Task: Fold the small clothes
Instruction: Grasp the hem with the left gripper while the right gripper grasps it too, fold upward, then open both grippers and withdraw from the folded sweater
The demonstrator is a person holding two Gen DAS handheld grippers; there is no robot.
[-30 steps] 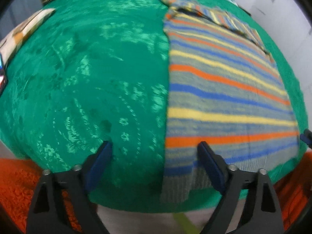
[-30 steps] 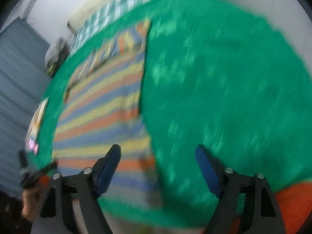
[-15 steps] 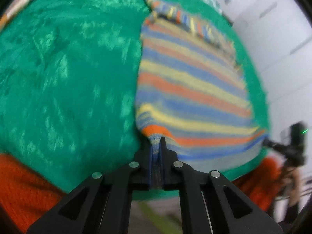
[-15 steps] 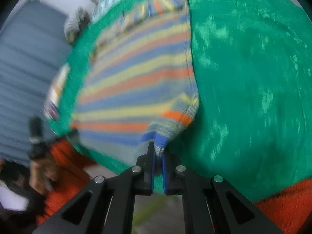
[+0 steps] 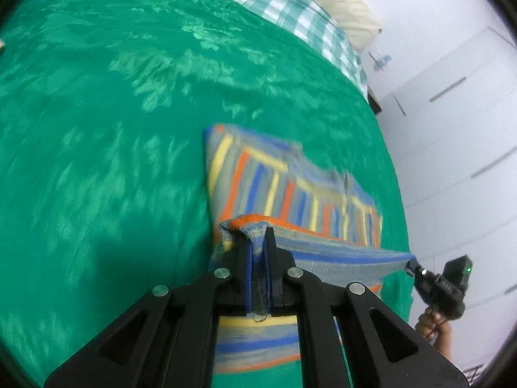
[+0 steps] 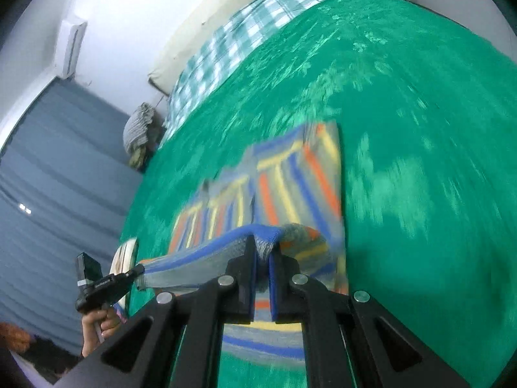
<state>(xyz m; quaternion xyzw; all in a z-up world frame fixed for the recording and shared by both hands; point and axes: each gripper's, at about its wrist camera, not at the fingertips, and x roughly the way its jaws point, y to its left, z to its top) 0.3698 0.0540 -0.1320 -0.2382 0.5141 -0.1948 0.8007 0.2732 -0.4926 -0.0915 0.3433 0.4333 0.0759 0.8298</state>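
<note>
A small knitted sweater (image 5: 290, 194) with grey, blue, orange and yellow stripes lies on a green bedspread (image 5: 113, 129). My left gripper (image 5: 257, 245) is shut on the left corner of its hem. My right gripper (image 6: 263, 252) is shut on the right corner of the hem. The hem is lifted and stretched taut between both grippers, above the rest of the sweater (image 6: 290, 177). The right gripper also shows at the right edge of the left wrist view (image 5: 412, 263). The left gripper also shows at the left of the right wrist view (image 6: 139, 270).
A checked sheet (image 5: 290, 3) and a pale pillow (image 6: 194, 45) lie at the head of the bed. A bundle of cloth (image 6: 139, 129) sits by blue curtains (image 6: 48, 177). White wardrobe doors (image 5: 458, 113) stand to the right of the bed.
Both grippers closed on the hem corners, then lifted the hem and carried it forward over the sweater toward the collar. The flat sweater is now doubled over.
</note>
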